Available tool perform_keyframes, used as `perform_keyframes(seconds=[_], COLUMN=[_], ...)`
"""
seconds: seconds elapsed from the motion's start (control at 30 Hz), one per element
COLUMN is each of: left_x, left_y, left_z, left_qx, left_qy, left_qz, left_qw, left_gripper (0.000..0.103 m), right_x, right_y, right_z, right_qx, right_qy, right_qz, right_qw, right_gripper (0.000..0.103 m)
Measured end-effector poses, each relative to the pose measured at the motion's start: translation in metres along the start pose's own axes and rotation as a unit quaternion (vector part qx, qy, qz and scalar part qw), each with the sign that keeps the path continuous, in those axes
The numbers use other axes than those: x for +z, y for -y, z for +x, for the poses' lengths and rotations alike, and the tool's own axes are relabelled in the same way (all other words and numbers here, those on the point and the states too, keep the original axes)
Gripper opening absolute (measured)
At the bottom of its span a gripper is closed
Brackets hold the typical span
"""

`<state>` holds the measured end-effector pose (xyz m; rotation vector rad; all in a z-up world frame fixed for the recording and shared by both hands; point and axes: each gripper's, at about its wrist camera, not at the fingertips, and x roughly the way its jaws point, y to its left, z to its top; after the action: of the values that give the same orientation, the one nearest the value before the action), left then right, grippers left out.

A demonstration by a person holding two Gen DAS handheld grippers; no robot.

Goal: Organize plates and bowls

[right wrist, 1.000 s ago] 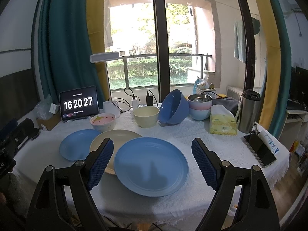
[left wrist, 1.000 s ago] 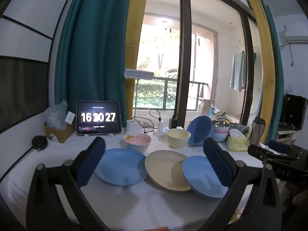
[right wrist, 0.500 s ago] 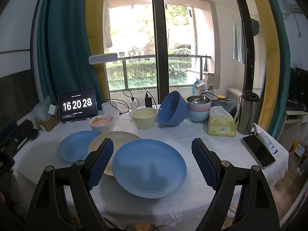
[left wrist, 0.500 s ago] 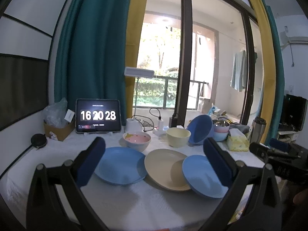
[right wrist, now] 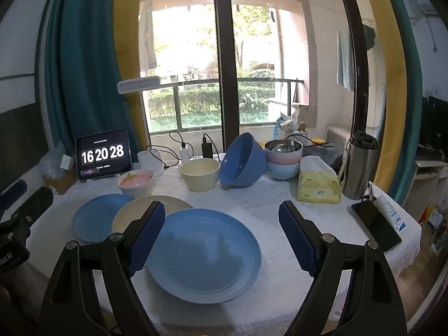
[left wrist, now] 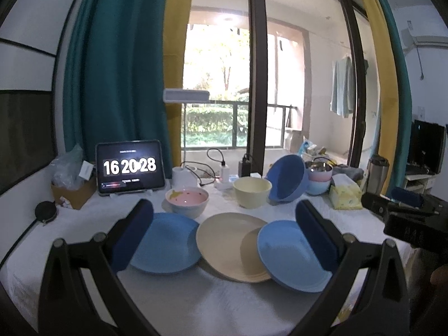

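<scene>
tablet clock (left wrist: 129,167) reads 16 20 28 behind the plates; both grippers' fingers stand apart, empty.

Black tablet (left wrist: 129,167) propped upright at the desk's far left, well beyond the left gripper: big white digits "16 20 28" on its dark screen; small lines above and below the digits too tiny to read. Same tablet (right wrist: 103,154) far left of the right gripper, same "16 20 28". White tube (right wrist: 389,212) at right has blue print, unreadable. Yellow tissue pack (right wrist: 318,186) print unreadable.
</scene>
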<state>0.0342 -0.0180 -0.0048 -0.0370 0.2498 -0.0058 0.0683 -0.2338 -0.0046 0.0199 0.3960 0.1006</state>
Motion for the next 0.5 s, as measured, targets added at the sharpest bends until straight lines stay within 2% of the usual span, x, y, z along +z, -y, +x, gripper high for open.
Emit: perform_keyframes(seconds=[0.5], left_x=[-0.016], left_y=[0.044], left_z=[0.070], left_qx=[-0.010], left_qy=[-0.086], left_qz=[0.032], left_qw=[0.9958], left_gripper=[0.102], right_x=[-0.012], right_y=[0.047], right_z=[0.056], right_qx=[-0.004], right_qy=[-0.052], right_qz=[0.040], right_qw=[0.998], right_gripper=[0.086])
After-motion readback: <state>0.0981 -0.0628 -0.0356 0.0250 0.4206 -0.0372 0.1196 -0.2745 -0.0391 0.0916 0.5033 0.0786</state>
